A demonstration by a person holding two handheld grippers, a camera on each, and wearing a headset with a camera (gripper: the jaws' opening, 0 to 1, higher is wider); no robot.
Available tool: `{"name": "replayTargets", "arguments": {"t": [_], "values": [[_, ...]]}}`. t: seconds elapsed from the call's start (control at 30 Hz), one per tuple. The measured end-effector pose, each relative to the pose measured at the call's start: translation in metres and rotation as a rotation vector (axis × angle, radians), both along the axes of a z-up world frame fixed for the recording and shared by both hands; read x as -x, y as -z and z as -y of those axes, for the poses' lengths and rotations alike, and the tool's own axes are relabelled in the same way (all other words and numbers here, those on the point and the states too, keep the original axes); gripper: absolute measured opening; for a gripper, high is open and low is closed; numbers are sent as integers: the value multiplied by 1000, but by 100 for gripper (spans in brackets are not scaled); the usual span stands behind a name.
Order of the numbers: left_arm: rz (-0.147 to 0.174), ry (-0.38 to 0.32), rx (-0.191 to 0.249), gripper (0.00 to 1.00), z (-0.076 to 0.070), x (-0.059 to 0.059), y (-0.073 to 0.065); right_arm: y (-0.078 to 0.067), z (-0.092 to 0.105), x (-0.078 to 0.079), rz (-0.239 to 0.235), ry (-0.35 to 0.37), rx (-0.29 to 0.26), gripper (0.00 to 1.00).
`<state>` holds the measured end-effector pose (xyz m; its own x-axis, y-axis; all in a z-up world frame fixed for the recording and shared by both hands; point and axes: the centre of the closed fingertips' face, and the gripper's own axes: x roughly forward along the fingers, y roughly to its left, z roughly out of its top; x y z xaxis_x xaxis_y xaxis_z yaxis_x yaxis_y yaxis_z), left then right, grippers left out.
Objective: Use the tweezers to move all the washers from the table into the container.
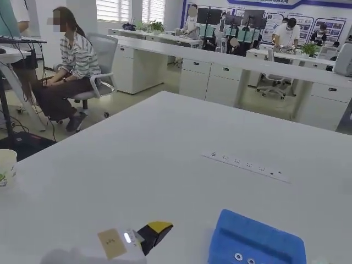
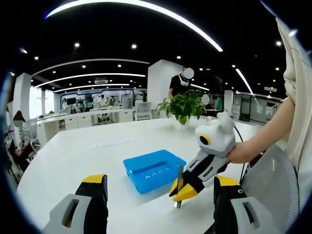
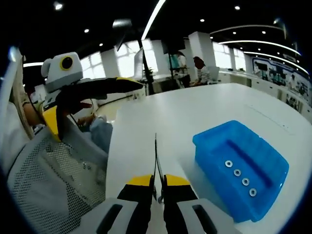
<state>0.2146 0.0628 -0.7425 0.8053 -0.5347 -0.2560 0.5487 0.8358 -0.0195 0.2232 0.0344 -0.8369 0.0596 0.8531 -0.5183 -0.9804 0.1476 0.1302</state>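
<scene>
A blue container (image 1: 258, 239) stands on the white table (image 1: 137, 165) near its front edge, with two small washers (image 1: 245, 258) showing inside. Left of it a gripper (image 1: 157, 231) points toward it. In the left gripper view my left gripper (image 2: 161, 179) is open, its jaws wide apart, and the container (image 2: 153, 168) with a row of washers (image 2: 156, 174) lies ahead. My right gripper (image 2: 187, 190) comes in from the right, shut on thin metal tweezers (image 2: 179, 187) that point down at the table. In the right gripper view the tweezers (image 3: 157, 156) stick out of the right gripper (image 3: 159, 183), beside the container (image 3: 241, 165).
A recessed power strip (image 1: 247, 165) runs across the table beyond the container. A paper cup (image 1: 6, 168) stands at the left edge. A mesh chair back (image 3: 53, 170) is close on the left. A potted plant (image 2: 183, 105) sits at the table's far end. People sit further off.
</scene>
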Motion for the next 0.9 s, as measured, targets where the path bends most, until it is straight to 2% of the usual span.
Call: {"name": "replayTargets", "arguments": {"t": [0.17, 0.37, 0.47, 0.53, 0.63, 0.83, 0.9], "values": [[0, -2, 2, 91, 0, 0, 0, 1, -2, 5, 63, -35, 17, 4], [0, 1, -2, 91, 0, 0, 0, 2, 2, 4, 83, -66, 44, 3], [0, 3, -3, 91, 0, 1, 0, 2, 3, 2, 76, -70, 55, 3], [0, 3, -2, 91, 0, 1, 0, 2, 2, 0, 48, -54, 51, 3], [-1, 1, -1, 91, 0, 0, 0, 0, 2, -3, 35, -39, 47, 3], [1, 5, -1, 92, 1, 0, 0, -22, 0, -18, 1, 15, -18, 3], [1, 7, -1, 92, 1, 0, 0, -32, -1, -25, -15, 43, -58, 3]]}}
